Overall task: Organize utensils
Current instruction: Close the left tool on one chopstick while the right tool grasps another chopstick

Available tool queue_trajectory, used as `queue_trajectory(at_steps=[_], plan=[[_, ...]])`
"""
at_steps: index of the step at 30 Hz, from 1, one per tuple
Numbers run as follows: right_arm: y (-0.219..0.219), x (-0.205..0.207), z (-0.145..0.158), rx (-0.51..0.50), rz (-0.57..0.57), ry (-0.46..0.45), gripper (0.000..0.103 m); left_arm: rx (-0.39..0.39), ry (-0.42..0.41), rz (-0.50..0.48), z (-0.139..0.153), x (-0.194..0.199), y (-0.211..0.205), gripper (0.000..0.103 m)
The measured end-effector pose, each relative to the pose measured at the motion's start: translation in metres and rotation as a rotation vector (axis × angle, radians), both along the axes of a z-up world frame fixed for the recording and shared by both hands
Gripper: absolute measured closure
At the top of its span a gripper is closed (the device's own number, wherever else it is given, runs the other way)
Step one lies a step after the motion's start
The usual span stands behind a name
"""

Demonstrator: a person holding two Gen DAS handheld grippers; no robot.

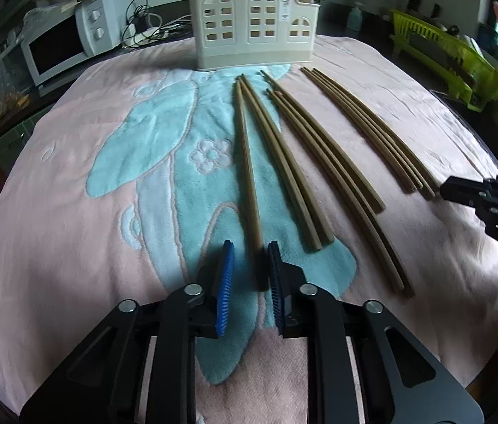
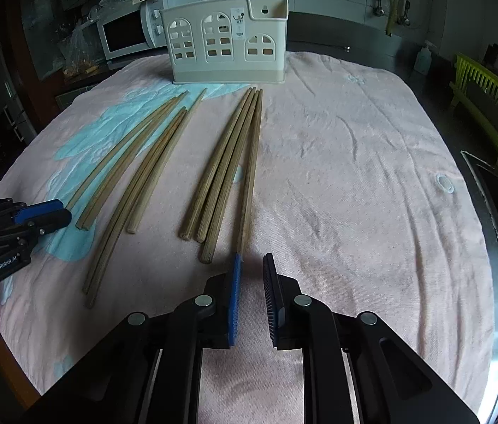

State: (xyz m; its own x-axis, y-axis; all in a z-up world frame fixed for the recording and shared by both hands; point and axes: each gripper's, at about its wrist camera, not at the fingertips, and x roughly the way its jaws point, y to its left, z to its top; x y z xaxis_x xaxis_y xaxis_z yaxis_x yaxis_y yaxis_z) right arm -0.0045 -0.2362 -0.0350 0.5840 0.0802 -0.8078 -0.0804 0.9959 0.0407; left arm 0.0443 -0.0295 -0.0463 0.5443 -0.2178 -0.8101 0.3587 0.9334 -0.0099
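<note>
Several brown wooden chopsticks lie in loose groups on a pink and teal towel (image 1: 72, 183). A cream utensil holder (image 1: 253, 24) with arched window cut-outs stands upright at the far end; it also shows in the right wrist view (image 2: 227, 40). My left gripper (image 1: 250, 247) is open, its blue pads on either side of the near end of the leftmost chopstick (image 1: 247, 162). My right gripper (image 2: 252, 259) is open, just at the near end of the rightmost chopstick (image 2: 250, 162). Each gripper shows at the edge of the other's view.
A white microwave (image 1: 61, 46) and tangled cables sit behind the towel at the left. A lime green dish rack (image 1: 450, 60) stands at the right. A metal sink rim (image 2: 496, 233) runs along the towel's right side.
</note>
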Motion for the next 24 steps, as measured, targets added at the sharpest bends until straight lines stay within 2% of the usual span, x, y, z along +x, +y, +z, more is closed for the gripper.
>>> queue_trajectory(at_steps=[4,7,11,18,24], plan=[[0.0,0.002,-0.001,-0.001,-0.003,0.0,0.09,-0.017,-0.005,0.017,-0.001,-0.001,0.002,0.087],[0.009,0.001,0.001,-0.015,0.005,-0.014,0.09,0.006,-0.026,0.019,-0.002,-0.005,-0.004,0.087],[0.013,0.0,0.007,-0.012,0.005,-0.038,0.09,-0.034,-0.001,0.033,-0.001,-0.002,0.001,0.087],[0.023,0.009,-0.001,-0.053,0.02,-0.009,0.095,-0.012,-0.019,0.041,-0.002,-0.006,-0.002,0.086],[0.019,0.014,-0.006,-0.025,0.01,-0.006,0.096,0.002,-0.013,0.027,-0.001,-0.004,-0.004,0.086]])
